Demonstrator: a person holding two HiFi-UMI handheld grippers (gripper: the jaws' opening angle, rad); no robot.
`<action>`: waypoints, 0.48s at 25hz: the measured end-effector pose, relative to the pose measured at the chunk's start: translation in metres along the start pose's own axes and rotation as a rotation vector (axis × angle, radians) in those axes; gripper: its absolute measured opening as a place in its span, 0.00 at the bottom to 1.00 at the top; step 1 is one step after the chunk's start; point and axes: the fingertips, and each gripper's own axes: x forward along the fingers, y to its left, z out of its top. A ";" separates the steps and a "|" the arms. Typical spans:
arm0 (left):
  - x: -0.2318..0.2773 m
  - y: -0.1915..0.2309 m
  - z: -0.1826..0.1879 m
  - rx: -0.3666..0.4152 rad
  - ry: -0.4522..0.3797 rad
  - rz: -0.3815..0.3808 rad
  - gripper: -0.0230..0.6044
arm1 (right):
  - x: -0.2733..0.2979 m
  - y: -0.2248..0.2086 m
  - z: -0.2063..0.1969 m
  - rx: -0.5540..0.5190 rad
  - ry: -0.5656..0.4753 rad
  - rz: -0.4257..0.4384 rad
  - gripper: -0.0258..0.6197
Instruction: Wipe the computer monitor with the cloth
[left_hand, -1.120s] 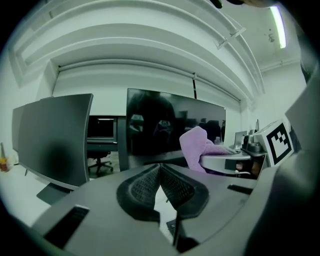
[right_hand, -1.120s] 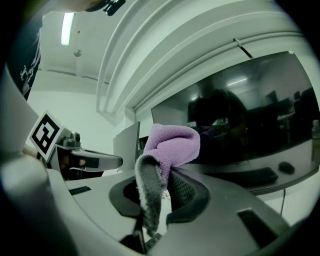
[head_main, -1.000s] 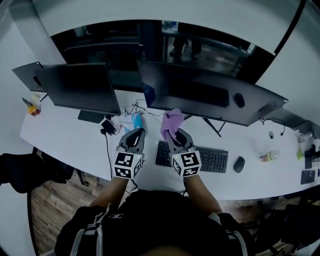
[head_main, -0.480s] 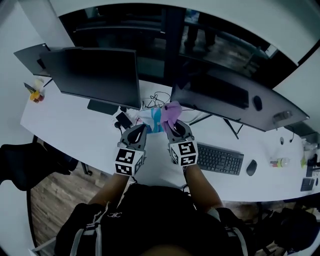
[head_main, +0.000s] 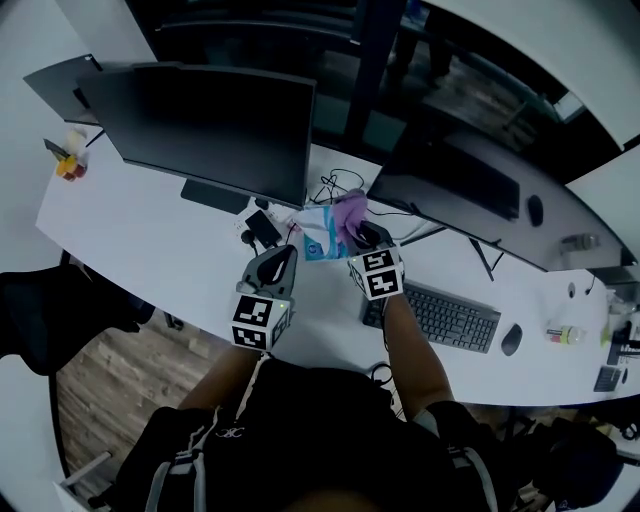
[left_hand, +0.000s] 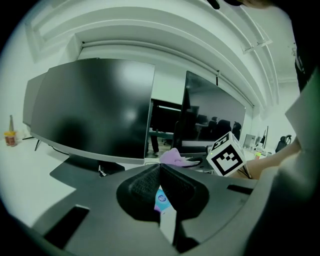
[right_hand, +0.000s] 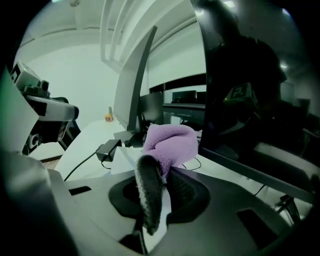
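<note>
The right tool is clamped on one end of the purple cloth. The loose wad sticks out past the tips, near the lower edge of the right-hand monitor and above the desk. It looks soft and light to me; it should flatten against the glass, and a grip near the bunched end seems sound. The left tool is closed on nothing. A blue packet lies below the cloth; I can't see its contents.

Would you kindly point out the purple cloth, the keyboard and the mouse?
purple cloth (right_hand: 170, 142), right gripper view, on its bunched top.
keyboard (head_main: 450, 318), head view, on the middle keys.
mouse (head_main: 511, 339), head view, on its back.
</note>
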 end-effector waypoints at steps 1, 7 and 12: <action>0.000 0.002 -0.002 -0.005 0.000 0.001 0.06 | 0.007 -0.002 -0.004 -0.003 0.026 -0.001 0.17; 0.000 0.008 -0.011 -0.012 0.018 -0.009 0.06 | 0.028 -0.019 -0.014 0.068 0.076 -0.035 0.17; -0.001 0.009 -0.012 -0.007 0.021 -0.022 0.06 | 0.032 -0.033 -0.023 0.272 0.065 -0.022 0.17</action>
